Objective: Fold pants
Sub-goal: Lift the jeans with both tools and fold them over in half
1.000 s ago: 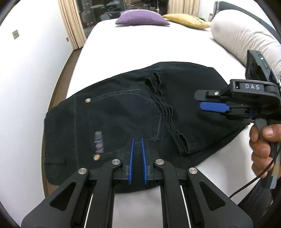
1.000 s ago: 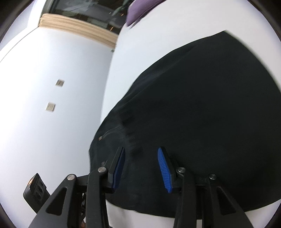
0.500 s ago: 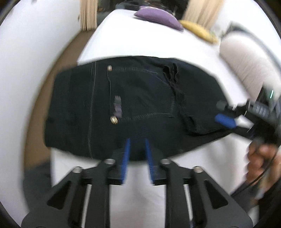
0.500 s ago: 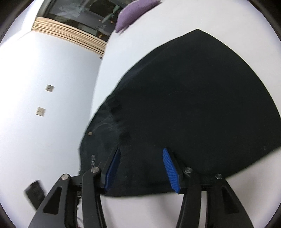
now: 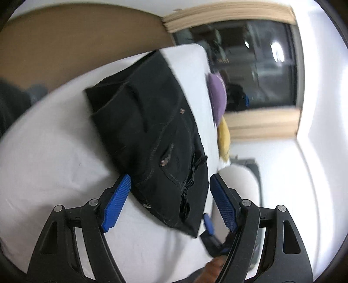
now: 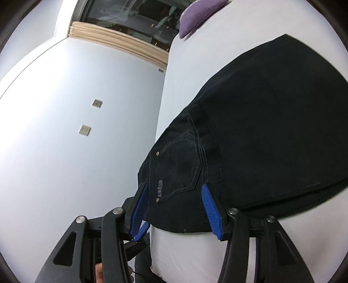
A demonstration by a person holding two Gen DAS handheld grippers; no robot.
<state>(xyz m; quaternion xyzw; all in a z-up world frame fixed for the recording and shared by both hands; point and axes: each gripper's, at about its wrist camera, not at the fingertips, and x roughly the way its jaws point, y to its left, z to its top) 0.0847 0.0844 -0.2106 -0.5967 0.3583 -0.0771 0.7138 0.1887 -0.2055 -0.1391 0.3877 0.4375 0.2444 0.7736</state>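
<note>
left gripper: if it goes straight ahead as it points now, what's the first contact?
Most likely the folded black pants on the white bed. The left gripper has just been opening, nothing pinched, and the pants' near edge sits between its pads. Depth is unclear in the blur.

A white bed fills most of the room, its sheet smooth and bare where it shows. At its far end lies a purple cushion, with a yellow cushion just beside it, the two close to touching (the blur makes it hard to say). A large white pillow sits along the right edge of the bed. Beyond is a dark window framed by beige curtains. On the white wall to the left are two small square switch plates. Brown floor shows beside the bed.
</note>
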